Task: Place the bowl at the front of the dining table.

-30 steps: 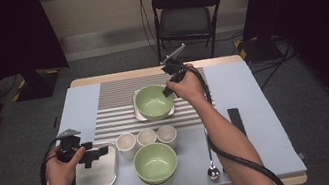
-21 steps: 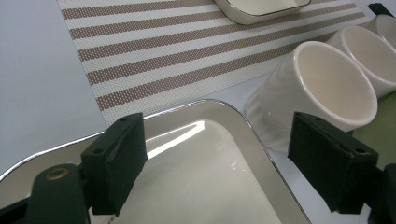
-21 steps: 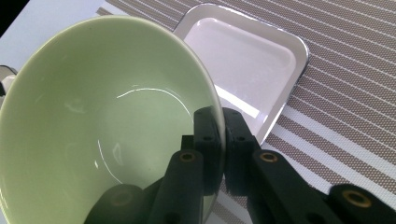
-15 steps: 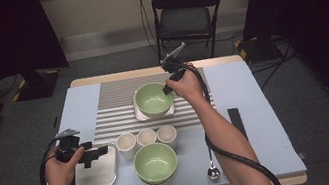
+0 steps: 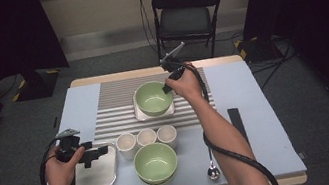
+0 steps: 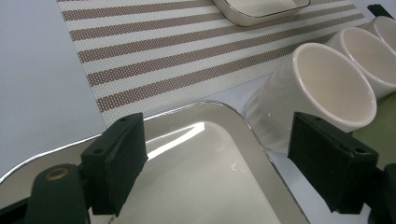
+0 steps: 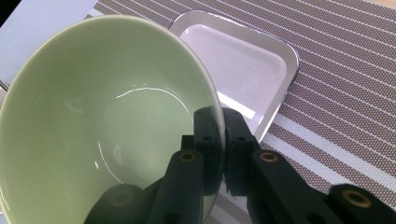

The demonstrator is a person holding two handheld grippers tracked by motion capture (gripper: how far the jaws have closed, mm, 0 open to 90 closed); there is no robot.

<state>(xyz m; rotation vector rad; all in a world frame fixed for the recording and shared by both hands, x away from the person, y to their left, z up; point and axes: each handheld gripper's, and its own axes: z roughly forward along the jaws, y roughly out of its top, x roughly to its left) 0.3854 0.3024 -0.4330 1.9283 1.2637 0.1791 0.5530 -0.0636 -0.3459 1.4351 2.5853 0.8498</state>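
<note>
Green bowl pinched at the far tray

Bowl first: the far green bowl point(image 5: 153, 98) is over the small white tray point(image 7: 261, 70) on the far part of the striped mat point(image 5: 120, 111). In the right gripper view the bowl tips up, and I can see the tray past its rim. My right gripper point(image 7: 222, 140) is clamped on the bowl's right rim. One jaw is inside the bowl and one is outside, so the thin wall is squeezed between them. My right hand point(image 5: 185, 85) is just to the right of the bowl.

Nearer to me, three white cups point(image 5: 146, 138) stand in a row, side by side. Right behind them on the near side sits a second green bowl point(image 5: 156, 162). A spoon point(image 5: 212, 165) lies to the right of that bowl, near the table's near edge. A black strip point(image 5: 236, 122) lies farther right on the blue table top point(image 5: 249, 98).

On the near left is a shiny metal tray point(image 6: 210, 182). My left gripper point(image 5: 93, 155) hangs over it with its jaws wide apart and nothing in them. The left cup point(image 6: 322, 88) is just beside that tray's right edge. My left hand point(image 5: 61, 170) is at the tray's left side.
</note>
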